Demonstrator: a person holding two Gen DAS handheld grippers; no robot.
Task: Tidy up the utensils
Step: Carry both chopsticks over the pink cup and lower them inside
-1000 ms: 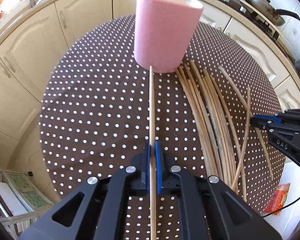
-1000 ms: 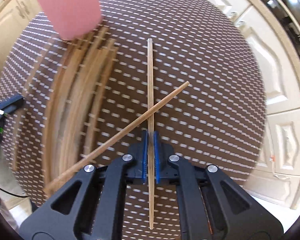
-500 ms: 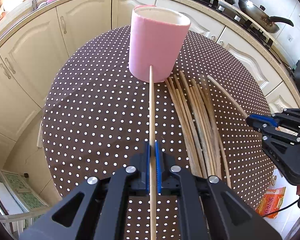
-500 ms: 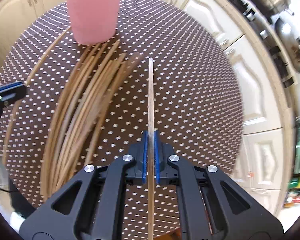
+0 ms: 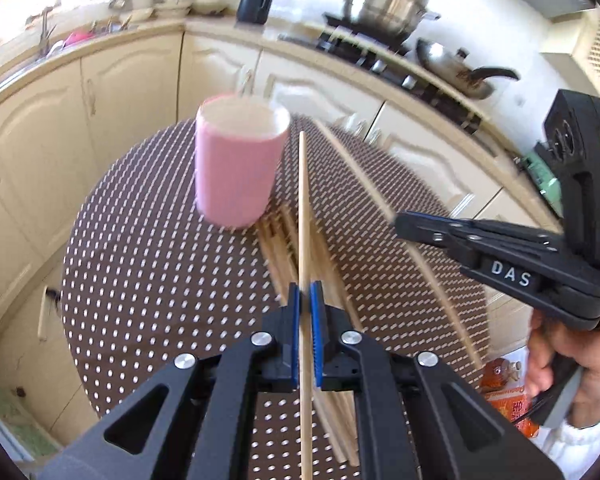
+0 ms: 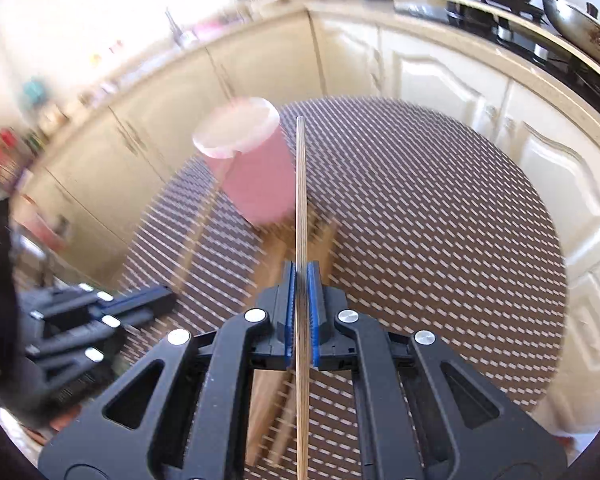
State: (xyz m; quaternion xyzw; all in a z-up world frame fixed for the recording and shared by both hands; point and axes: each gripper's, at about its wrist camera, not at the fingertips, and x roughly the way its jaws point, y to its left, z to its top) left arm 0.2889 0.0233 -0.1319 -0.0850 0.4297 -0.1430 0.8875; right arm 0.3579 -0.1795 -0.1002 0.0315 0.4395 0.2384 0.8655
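A round table (image 5: 148, 280) carries everything here, covered by a dark brown cloth printed with small white dots; in the right wrist view the same cloth (image 6: 440, 216) smears into short streaks. A pink cup (image 5: 236, 176) stands upright on the far part of the tabletop, its pale inside showing at the open rim. Directly in front of the cup's base, a loose bundle of wooden chopsticks (image 5: 278, 236) lies flat on the cloth, running from the cup toward the near edge. Their count is hard to tell, perhaps a dozen, since blur merges them.
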